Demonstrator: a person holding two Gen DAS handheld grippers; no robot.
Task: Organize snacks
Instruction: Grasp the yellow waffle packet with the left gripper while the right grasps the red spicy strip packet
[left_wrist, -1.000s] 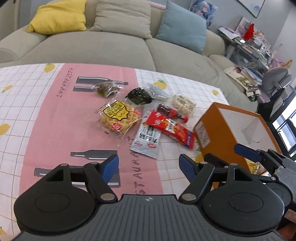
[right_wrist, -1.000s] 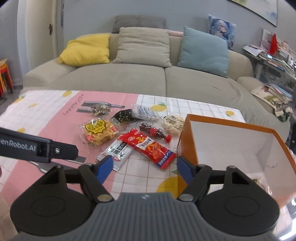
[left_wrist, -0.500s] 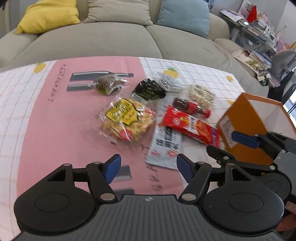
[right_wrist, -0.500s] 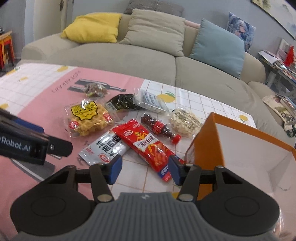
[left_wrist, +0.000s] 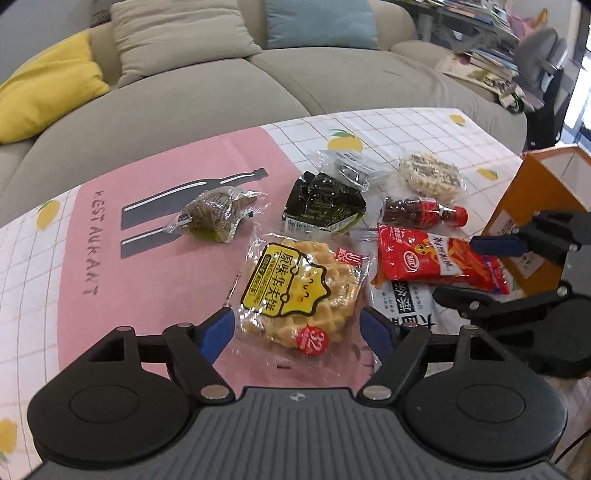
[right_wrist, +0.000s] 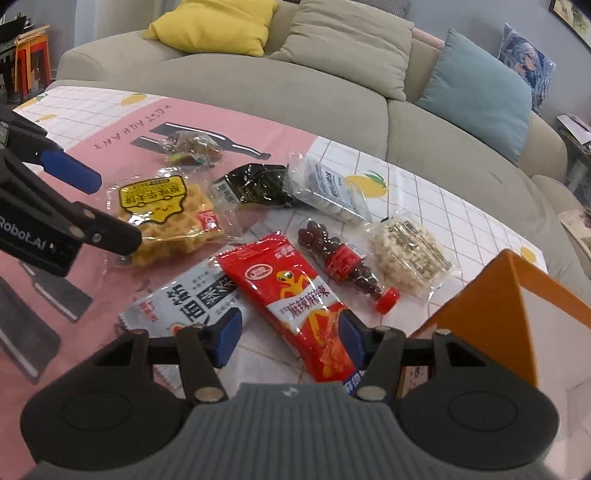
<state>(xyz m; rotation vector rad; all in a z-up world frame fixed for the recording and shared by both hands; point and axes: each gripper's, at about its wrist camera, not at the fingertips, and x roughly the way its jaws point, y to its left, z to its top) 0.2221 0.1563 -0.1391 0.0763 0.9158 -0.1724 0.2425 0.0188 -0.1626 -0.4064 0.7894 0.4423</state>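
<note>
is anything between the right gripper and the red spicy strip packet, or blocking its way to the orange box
Nothing visible. The right gripper is open right over the red packet, which lies on top of the white packet. The orange box stands open just beside it.

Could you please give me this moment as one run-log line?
left gripper: open, straddling waffle pack | right gripper: open, over red spicy-strip packet | orange box: open, right of snacks

We see even, bright daylight, strongest past the orange box (left_wrist: 532, 206) at the right edge, glare on the waffle packet (left_wrist: 295, 291) wrapper, soft shadows beneath it, fisheye bending the sofa (right_wrist: 295, 92) behind, corners slightly blurred and dark.
</note>
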